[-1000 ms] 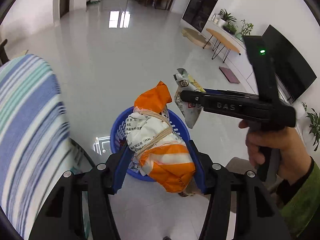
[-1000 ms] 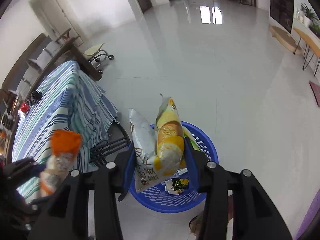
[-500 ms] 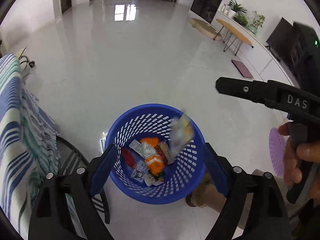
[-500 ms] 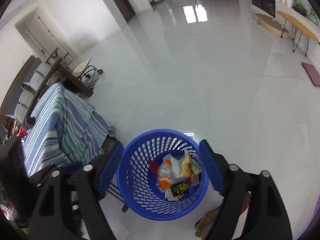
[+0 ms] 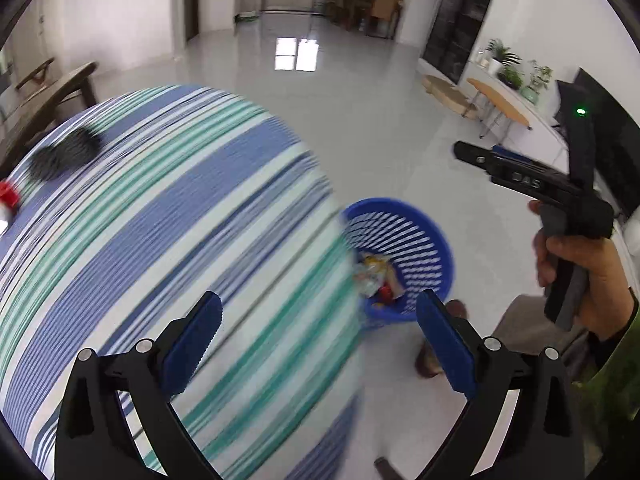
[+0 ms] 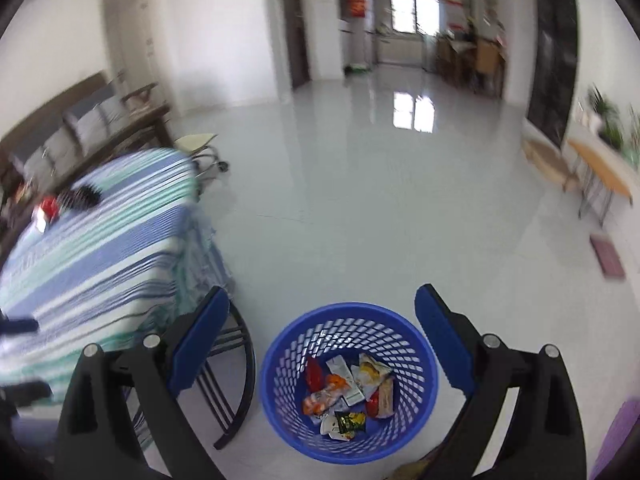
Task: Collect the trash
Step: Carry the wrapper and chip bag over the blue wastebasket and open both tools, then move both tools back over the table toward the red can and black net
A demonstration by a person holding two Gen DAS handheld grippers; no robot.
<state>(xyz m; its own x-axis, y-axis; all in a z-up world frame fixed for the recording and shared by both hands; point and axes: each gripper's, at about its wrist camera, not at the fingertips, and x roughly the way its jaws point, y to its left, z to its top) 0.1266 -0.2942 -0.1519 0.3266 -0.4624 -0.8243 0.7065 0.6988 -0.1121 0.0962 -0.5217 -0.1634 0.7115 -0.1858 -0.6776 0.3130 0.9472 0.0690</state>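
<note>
Both the left tongs [image 5: 318, 332] and right tongs [image 6: 322, 328] were opening, empty; wrappers [image 6: 346, 394] lay in the blue basket [image 6: 280, 364].

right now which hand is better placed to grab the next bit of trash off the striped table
Probably left. The left gripper hangs over the striped tablecloth, jaws opening with nothing between them, facing the red item. The right gripper, also opening and empty, points down at the blue basket on the floor.

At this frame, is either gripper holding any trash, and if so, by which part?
Nothing is held. The left gripper and right gripper both have empty jaws, still opening. The wrappers lie in the blue basket.
</note>
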